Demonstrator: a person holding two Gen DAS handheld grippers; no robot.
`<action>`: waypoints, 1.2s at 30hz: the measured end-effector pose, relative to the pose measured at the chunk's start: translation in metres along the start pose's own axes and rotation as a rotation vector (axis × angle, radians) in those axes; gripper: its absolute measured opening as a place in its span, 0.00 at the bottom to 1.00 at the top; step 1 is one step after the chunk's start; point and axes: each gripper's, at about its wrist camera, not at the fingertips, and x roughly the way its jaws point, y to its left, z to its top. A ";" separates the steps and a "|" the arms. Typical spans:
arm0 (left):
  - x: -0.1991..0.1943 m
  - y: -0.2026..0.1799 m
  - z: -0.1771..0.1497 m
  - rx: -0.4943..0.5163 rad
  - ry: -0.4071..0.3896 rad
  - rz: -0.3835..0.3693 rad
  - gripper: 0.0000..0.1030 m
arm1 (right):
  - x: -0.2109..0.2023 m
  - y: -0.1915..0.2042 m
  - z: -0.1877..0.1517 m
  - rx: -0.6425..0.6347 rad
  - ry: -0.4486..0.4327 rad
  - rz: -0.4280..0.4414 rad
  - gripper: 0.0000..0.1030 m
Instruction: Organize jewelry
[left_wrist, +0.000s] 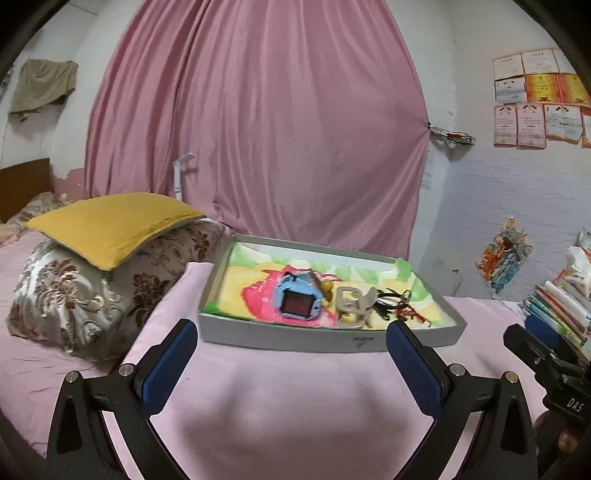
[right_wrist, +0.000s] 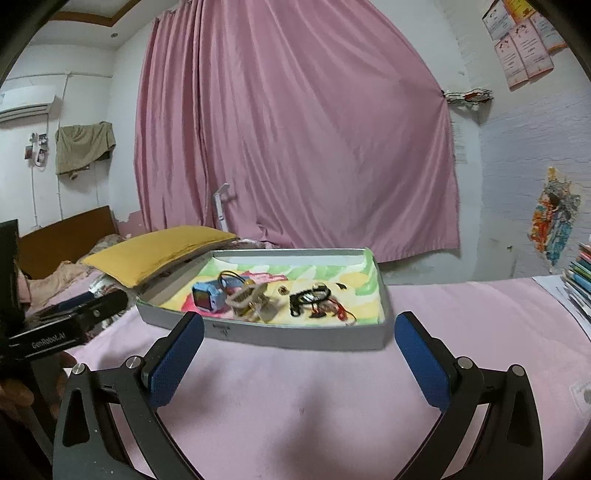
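Note:
A shallow grey box (left_wrist: 295, 338) (right_wrist: 295, 336) with a colourful lining sits on the pink bedspread. Inside lie a blue watch (left_wrist: 295, 301) (right_wrist: 207, 295), a cream hair claw (left_wrist: 352, 304) (right_wrist: 247, 301), a small gold bead (left_wrist: 327, 285) (right_wrist: 282, 290) and a tangle of black and red cords (left_wrist: 400, 304) (right_wrist: 317, 301). My left gripper (left_wrist: 291, 328) is open and empty just before the box's near wall. My right gripper (right_wrist: 299, 323) is open and empty, also in front of the box, above the bedspread.
A yellow cushion (left_wrist: 107, 225) (right_wrist: 159, 254) on a patterned pillow (left_wrist: 92, 295) lies left of the box. A stack of books (left_wrist: 557, 306) (right_wrist: 580, 280) is at the right. A pink curtain (left_wrist: 258, 129) hangs behind. Each gripper's body shows in the other's view (left_wrist: 546, 365) (right_wrist: 70, 325).

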 end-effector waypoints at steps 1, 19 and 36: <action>-0.003 0.000 -0.003 0.006 -0.013 0.017 0.99 | -0.001 0.000 -0.004 -0.001 -0.001 -0.009 0.98; -0.010 -0.005 -0.023 0.059 -0.043 0.088 0.99 | -0.001 -0.004 -0.021 0.026 0.025 -0.033 0.98; -0.011 -0.004 -0.024 0.058 -0.042 0.088 0.99 | 0.000 -0.001 -0.024 0.023 0.018 -0.042 0.98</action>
